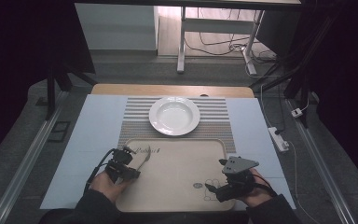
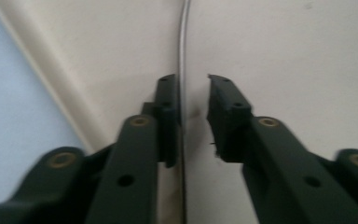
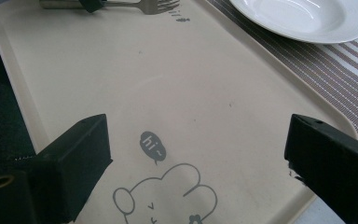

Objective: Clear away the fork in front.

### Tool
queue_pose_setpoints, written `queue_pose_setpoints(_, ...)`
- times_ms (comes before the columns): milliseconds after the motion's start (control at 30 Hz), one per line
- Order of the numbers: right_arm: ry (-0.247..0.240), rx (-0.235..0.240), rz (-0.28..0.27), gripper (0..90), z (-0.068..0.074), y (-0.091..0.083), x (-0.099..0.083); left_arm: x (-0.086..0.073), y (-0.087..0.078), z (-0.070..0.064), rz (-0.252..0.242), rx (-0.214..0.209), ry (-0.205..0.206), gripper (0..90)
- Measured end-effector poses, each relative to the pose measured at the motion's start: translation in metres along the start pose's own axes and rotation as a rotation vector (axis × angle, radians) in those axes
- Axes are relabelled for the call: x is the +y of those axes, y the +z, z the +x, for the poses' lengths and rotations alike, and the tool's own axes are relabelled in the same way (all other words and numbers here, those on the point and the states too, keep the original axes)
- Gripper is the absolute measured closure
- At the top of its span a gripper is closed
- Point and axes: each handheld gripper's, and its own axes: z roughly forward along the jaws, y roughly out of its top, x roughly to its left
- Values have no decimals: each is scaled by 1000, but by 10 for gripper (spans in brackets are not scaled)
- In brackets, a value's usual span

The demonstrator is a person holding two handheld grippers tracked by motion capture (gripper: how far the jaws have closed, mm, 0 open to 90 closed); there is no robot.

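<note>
High view, tray: a beige plastic tray (image 1: 177,177) with a small cartoon print lies at the lower centre of the frame, on a pale blue sheet (image 1: 93,135) covering the table.
High view, plate: a white round ceramic plate (image 1: 174,115) sits above the tray at frame centre, on a grey striped placemat (image 1: 135,121), apart from the tray.
High view, left hand-held gripper (image 1: 131,163): at the lower left, over the tray's left part, with a silver metal fork (image 1: 141,161) at its jaws, the tines toward the upper right.
High view, right hand-held gripper (image 1: 212,190): at the lower right, above the cartoon print, with a grey three-cornered plate on top.
Left gripper view: the fork's thin handle (image 2: 182,56) runs up the middle of the frame over the tray (image 2: 284,56); the left jaw lies against it, the right jaw stands slightly off, so the jaws are narrowly parted around the handle, not clamped.
Right gripper view: the jaws are spread wide at the lower corners with nothing between them; the tray's bear drawing shows below centre.
Right gripper view, fork (image 3: 156,5): at the top left edge, lying on the tray (image 3: 121,70), the other gripper's black jaw on its handle; the plate (image 3: 303,16) is at the upper right.
</note>
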Motion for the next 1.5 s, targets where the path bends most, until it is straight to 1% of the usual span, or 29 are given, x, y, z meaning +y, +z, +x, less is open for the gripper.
queue_pose_setpoints(100,-3,-4,1,72,0,0,0,3,-3,0,-31,-5,14,624)
queue_pose_setpoints(133,-4,-4,2,72,0,0,0,5,-4,1,-45,-7,17,619)
queue_pose_setpoints(200,-8,-4,3,72,0,0,0,9,-6,4,-74,-16,36,610)
queue_pose_setpoints(300,-12,-3,3,72,0,0,0,17,-7,7,-98,-34,48,615)
queue_pose_setpoints(367,-12,-1,2,72,0,-1,0,23,-6,10,-94,-23,56,672)
queue_pose_setpoints(467,-13,-3,4,72,-1,-1,0,32,-5,13,-87,-11,71,787)
queue_pose_setpoints(500,-12,-2,3,72,-1,-1,0,34,-4,14,-89,-13,78,829)
queue_pose_setpoints(567,-13,-4,3,72,-1,-1,0,40,-2,17,-81,-12,81,881)
queue_pose_setpoints(733,-12,-4,2,72,-1,-2,0,53,11,19,-49,-2,95,893)
queue_pose_setpoints(800,-12,-3,1,73,-1,-2,0,56,14,18,-50,2,102,893)
queue_pose_setpoints(933,-11,-4,-1,72,-1,-2,0,59,16,10,-57,-10,123,893)
queue_pose_setpoints(1067,-15,-4,-2,72,-1,-3,0,61,17,3,-59,-29,139,893)
queue_pose_setpoints(1167,-15,-5,-1,72,-2,-3,0,63,20,-5,-58,-48,162,892)
queue_pose_setpoints(1267,-16,-4,0,72,-2,-3,0,66,25,-12,-65,-66,178,892)
queue_pose_setpoints(1333,-18,-3,1,73,-2,-3,0,68,30,-17,-63,-78,196,892)
queue_pose_setpoints(1433,-18,-2,2,73,-1,-3,0,71,38,-24,-51,-56,213,893)
queue_pose_setpoints(1467,-19,-3,2,73,-1,-3,0,72,41,-25,-44,-36,214,893)
queue_pose_setpoints(1500,-18,-3,2,73,-1,-3,0,72,42,-24,-54,-36,207,893)
